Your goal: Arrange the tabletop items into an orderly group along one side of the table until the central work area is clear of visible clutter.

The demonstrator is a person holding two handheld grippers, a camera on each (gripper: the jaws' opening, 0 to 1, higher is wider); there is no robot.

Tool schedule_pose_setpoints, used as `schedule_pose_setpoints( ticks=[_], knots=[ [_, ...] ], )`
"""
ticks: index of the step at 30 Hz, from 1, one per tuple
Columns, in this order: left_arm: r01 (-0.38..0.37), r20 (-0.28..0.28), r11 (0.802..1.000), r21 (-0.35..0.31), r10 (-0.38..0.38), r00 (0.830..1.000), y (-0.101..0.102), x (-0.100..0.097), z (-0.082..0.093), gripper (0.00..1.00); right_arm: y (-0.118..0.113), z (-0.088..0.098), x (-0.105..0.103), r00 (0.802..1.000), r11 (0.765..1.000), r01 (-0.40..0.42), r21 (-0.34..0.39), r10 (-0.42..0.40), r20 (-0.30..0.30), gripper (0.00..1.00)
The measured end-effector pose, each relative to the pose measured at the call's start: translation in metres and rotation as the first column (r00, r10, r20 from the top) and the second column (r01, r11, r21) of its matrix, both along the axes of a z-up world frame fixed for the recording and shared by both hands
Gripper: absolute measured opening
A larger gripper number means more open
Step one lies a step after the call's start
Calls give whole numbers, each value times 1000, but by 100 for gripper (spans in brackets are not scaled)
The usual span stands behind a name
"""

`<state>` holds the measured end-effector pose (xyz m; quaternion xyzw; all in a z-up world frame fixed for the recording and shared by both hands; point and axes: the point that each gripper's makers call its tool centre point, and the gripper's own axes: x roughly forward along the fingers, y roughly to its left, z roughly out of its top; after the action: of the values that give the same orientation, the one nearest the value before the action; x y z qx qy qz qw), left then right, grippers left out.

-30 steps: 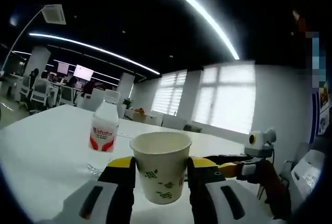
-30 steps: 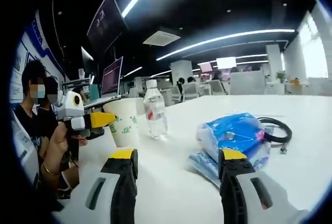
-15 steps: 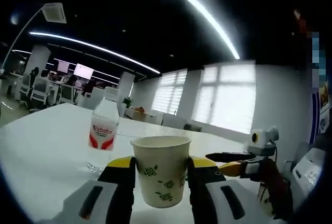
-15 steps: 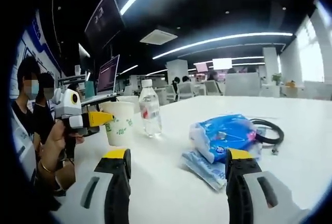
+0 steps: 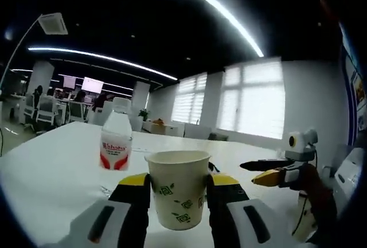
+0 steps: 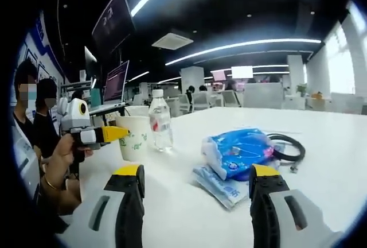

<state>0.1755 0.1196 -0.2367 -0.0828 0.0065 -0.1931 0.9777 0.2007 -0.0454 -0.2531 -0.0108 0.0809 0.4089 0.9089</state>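
Left gripper (image 5: pixel 178 188): jaws pinch the cup from both sides, one yellow-tipped jaw on each wall; in the right gripper view it comes in from the left (image 6: pixel 123 134), held in a hand (image 6: pixel 57 162).
Cup (image 5: pixel 177 186): white paper with green leaf prints, upright, mouth up; in the right gripper view (image 6: pixel 134 138) it stands at the tabletop's left edge, just beside the bottle.
Bottle (image 5: pixel 116 142): clear plastic, red and white label, white cap, upright on the tabletop behind and left of the cup.
Right gripper (image 6: pixel 195 176): jaws spread wide with nothing between them, low over the tabletop; in the left gripper view (image 5: pixel 261 171) it points in from the right.
Tissue pack (image 6: pixel 238 151): blue wrapper, lying near the tabletop's middle, ahead of the right jaws; a flatter blue packet (image 6: pixel 221 182) lies touching its near side.
Cable (image 6: pixel 287 146): black, looped, just beyond the tissue pack.
Tabletop (image 6: pixel 344 162): white, long.
People (image 6: pixel 26 116): seated at the left of the right gripper view.
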Motion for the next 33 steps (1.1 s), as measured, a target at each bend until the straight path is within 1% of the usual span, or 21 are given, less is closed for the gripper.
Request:
schedule_pose_setpoints(
  ticks=[7,13,15,18,22,30,33],
  knots=[
    [7,4,1000,13,-7,1000,-4,5,-2,37,-7,1,3,1000,1000,15,1,-15,5,72],
    [0,13,999,46,-1,1000,-5,8,-2,37,-10,-1,4,1000,1000,22,7,-22,-2,71],
    [-8,17,998,60,7,1000,-6,11,-3,37,-12,0,5,1000,999,23,24,-23,-4,71],
    [-8,23,997,74,7,1000,-8,13,-4,37,-12,0,6,1000,999,26,20,-26,-1,71],
    [-6,29,997,76,4,1000,-10,15,-4,37,-13,-1,6,1000,1000,27,15,-27,-2,71],
    [-27,42,997,71,24,999,-7,19,-1,37,-15,-1,8,1000,999,29,25,-29,-6,71],
    [-22,44,998,57,20,999,-8,21,-1,37,-14,-2,7,1000,999,25,28,-25,-9,71]
  ],
)
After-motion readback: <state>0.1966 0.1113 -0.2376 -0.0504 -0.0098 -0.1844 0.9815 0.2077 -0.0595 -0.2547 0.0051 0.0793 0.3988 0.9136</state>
